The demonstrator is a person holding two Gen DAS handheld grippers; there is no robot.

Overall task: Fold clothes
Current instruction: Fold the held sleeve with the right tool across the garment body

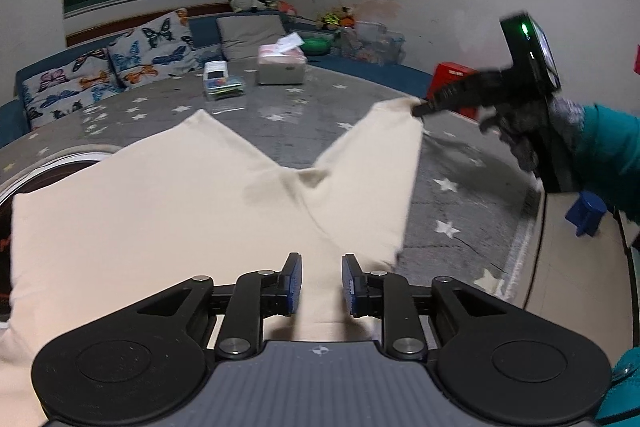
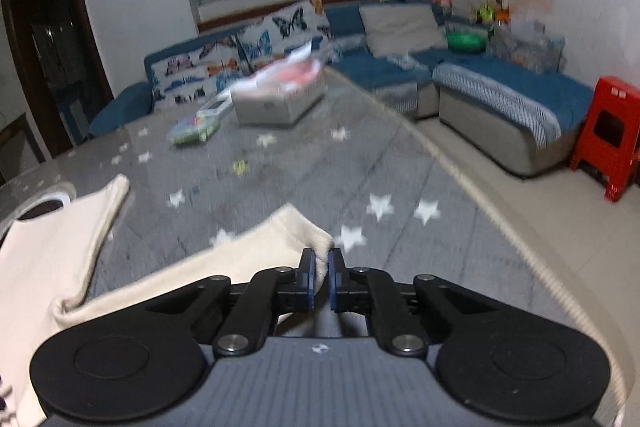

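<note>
A cream garment [image 1: 168,195] lies spread on a grey star-patterned cloth [image 1: 460,163]. My left gripper [image 1: 321,281] is open just above the garment's near edge, with fabric between and under the jaws. My right gripper [image 1: 418,107] shows in the left wrist view, shut on the tip of the garment's right flap and lifting it. In the right wrist view that gripper [image 2: 321,277] pinches the cream flap [image 2: 288,239]; the rest of the garment [image 2: 44,251] lies to the left.
A tissue box [image 1: 282,61] and a clear box of small items [image 1: 222,83] stand at the far side. A blue sofa with butterfly cushions [image 1: 120,67] lies beyond. A red stool [image 2: 610,135] stands right. A dark round rim [image 1: 52,171] shows at left.
</note>
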